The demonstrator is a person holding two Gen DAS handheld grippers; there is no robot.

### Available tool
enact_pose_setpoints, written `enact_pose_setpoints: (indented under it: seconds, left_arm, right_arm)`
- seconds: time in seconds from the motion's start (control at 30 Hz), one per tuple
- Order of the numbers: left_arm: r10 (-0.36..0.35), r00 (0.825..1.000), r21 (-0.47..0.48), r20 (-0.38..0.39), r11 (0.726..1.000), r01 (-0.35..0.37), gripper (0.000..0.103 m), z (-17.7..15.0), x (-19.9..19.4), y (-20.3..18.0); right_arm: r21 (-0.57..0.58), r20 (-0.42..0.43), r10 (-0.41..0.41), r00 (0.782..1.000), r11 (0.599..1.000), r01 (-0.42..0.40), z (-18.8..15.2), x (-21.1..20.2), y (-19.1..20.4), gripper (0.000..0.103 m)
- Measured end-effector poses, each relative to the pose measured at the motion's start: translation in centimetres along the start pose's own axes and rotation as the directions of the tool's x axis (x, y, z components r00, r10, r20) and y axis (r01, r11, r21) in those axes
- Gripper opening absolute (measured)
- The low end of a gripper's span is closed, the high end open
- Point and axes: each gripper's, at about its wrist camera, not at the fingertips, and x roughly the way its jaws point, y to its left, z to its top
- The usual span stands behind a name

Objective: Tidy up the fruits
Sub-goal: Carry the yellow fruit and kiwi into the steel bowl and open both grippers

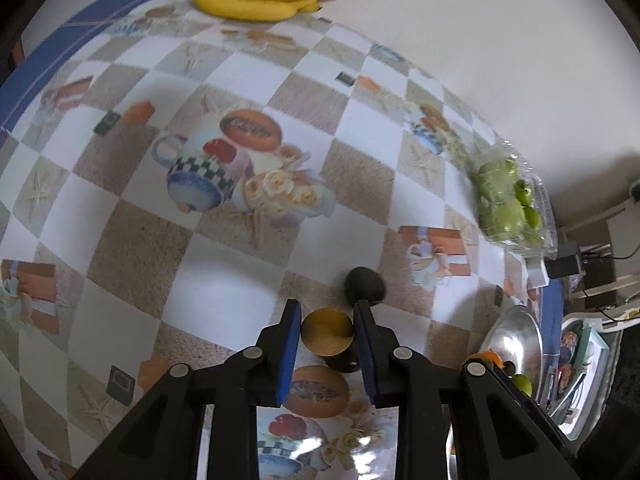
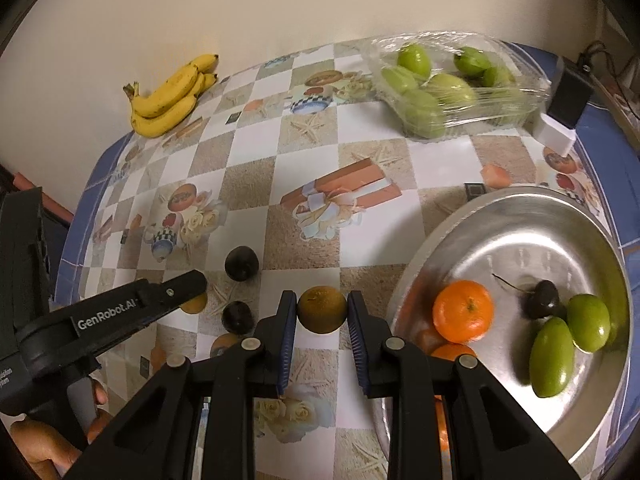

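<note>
1. The step in hand looks like carrying two gripped fruits to the steel tray [image 2: 516,216], which already holds a mandarin [image 2: 463,310], a dark cherry-like fruit [image 2: 547,298] and two green fruits [image 2: 568,340]; both loads are small, round and smooth, so I judge they could roll out of the pads if swung fast.
2. To do it well: lift each fruit straight off the checked tablecloth [image 2: 248,184] before moving sideways; bring the right one in first, since the tray lies just beside it; lower until the fruit rests on bare metal, clear of the mandarin, then release; a drop from height would likely send it rolling.
3. The left gripper [image 1: 327,338] is closed on a yellow-brown round fruit [image 1: 327,333], blue pads [image 1: 290,344] pressing both sides; a dark plum [image 1: 365,285] lies just beyond its fingertips, another dark fruit partly hidden beneath.
4. The right gripper [image 2: 322,312] is clamped on an olive-brown round fruit [image 2: 322,309], held near the tray's left rim.
5. Left untouched: two dark plums [image 2: 241,263] on the cloth, the bananas [image 2: 172,94] at the far edge, and the wrapped pack of green fruits [image 2: 448,88].
</note>
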Motion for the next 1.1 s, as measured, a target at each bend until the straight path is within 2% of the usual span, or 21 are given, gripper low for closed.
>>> enact_pose_setpoints:
  seconds: [0.23, 0.37, 0.5, 0.63, 0.83, 1.1]
  left_arm:
    - [-0.006, 1.0, 0.083, 0.027, 0.997, 0.003, 0.029, -0.9, -1.3, -3.0]
    - [-0.002, 0.999, 0.171, 0.032, 0.985, -0.003, 0.029, -2.1, -1.6, -5.8]
    - [0.005, 1.0, 0.281, 0.016, 0.96, -0.009, 0.029, -4.0, -0.9, -9.3]
    - [0.007, 1.0, 0.381, -0.026, 0.924, 0.004, 0.029, -6.2, 0.4, -12.5]
    - [-0.001, 0.997, 0.428, -0.075, 0.903, 0.033, 0.029, -8.0, 1.6, -14.6]
    - [0.018, 0.994, 0.442, -0.107, 0.896, 0.032, 0.029, -8.9, 2.6, -15.1]
  right_arm:
    - [0.067, 0.018, -0.026, 1.0, 0.997, 0.025, -0.2, -2.1, -2.7, 0.027]
    - [0.115, 0.025, -0.063, 0.998, 0.992, 0.059, -0.3, -3.3, -4.8, 0.027]
    - [0.169, 0.015, -0.113, 0.993, 0.98, 0.109, -0.7, -4.1, -7.5, 0.027]
    - [0.231, -0.007, -0.117, 0.993, 0.966, 0.115, -1.1, -4.3, -10.0, 0.027]
    - [0.252, -0.022, -0.124, 0.992, 0.959, 0.126, -1.4, -4.4, -11.5, 0.027]
    - [0.249, -0.067, -0.11, 0.992, 0.961, 0.123, -1.8, -3.0, -11.7, 0.027]
